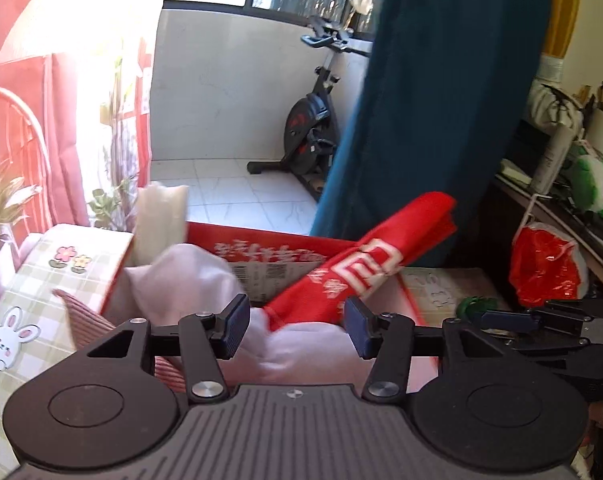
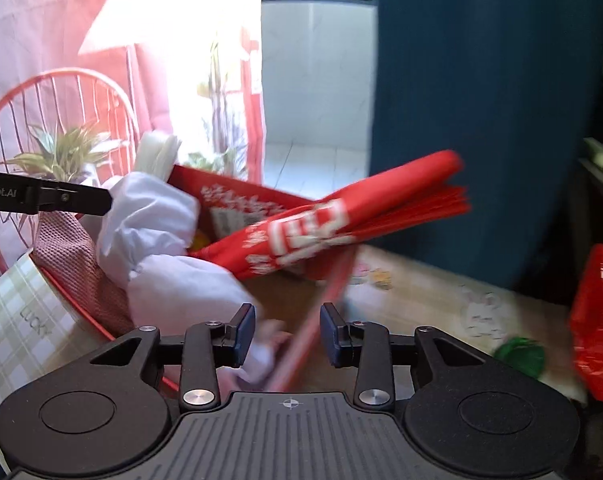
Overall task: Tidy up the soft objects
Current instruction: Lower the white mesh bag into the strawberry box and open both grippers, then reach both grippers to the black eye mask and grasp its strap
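A red cardboard box (image 1: 261, 242) (image 2: 241, 196) sits on the table and holds soft things. A folded red cloth with white print (image 1: 357, 276) (image 2: 329, 220) lies slanted over the box's right rim, sticking out to the upper right. White cloth (image 1: 189, 276) (image 2: 153, 232) is bundled in the box, beside a pink striped towel (image 1: 85, 320) (image 2: 73, 264) at the left. My left gripper (image 1: 297, 326) is open above the white cloth, holding nothing. My right gripper (image 2: 287, 334) is open over the box's front rim, holding nothing; it shows at the right of the left wrist view (image 1: 541, 320).
The table has a checked cloth with a rabbit print (image 1: 17, 336) (image 2: 17, 312). A red plastic bag (image 1: 545, 268) (image 2: 597, 320) and a green object (image 1: 477, 306) (image 2: 521, 354) lie at the right. A teal curtain (image 1: 441, 100), potted plants (image 2: 65, 156) and an exercise bike (image 1: 309, 128) stand behind.
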### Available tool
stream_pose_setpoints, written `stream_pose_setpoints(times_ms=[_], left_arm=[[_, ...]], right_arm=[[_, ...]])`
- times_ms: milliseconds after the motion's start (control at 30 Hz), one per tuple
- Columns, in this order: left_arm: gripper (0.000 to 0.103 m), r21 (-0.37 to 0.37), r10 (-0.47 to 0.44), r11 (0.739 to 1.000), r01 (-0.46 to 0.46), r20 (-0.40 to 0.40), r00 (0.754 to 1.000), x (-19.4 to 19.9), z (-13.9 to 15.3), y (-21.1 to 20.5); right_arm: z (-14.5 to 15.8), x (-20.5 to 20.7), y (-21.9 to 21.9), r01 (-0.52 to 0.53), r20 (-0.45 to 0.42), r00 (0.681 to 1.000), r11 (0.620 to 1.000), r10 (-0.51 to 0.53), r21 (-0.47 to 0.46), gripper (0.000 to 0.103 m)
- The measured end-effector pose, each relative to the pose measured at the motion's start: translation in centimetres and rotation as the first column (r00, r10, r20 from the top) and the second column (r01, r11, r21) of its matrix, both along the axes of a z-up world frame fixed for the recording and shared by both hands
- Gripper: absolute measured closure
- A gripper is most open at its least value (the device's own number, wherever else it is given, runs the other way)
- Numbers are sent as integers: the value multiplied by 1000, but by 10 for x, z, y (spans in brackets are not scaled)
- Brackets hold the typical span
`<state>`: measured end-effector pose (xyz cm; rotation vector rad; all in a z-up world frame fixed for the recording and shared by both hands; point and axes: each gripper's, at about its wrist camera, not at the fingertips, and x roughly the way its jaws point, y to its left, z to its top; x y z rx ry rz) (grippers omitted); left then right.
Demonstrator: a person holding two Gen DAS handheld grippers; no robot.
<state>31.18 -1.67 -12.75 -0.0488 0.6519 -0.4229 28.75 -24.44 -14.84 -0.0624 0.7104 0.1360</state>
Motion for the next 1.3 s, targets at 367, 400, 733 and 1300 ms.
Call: stream_pose_setpoints(times_ms=[367,400,733,1300], left_arm=[[48,15,-142,990,141,57,988,-53,-15,-117],[48,13,-155,988,155,50,987,-54,-18,-126],[48,-32,-209,978,208,-47,977,-67,-77,-199],[48,-37,-302,953,300,-153,941,-68,-137,-263]], right_arm=[[-6,-80,-122,183,44,982,983,-183,15,68],[-10,-86,-130,195,44,980,981,-196,15,68],[-64,-127,-187,284,1,959,958,-284,-34,66],[-144,-151,-225,385,-87,918,922,-386,-35,51]])
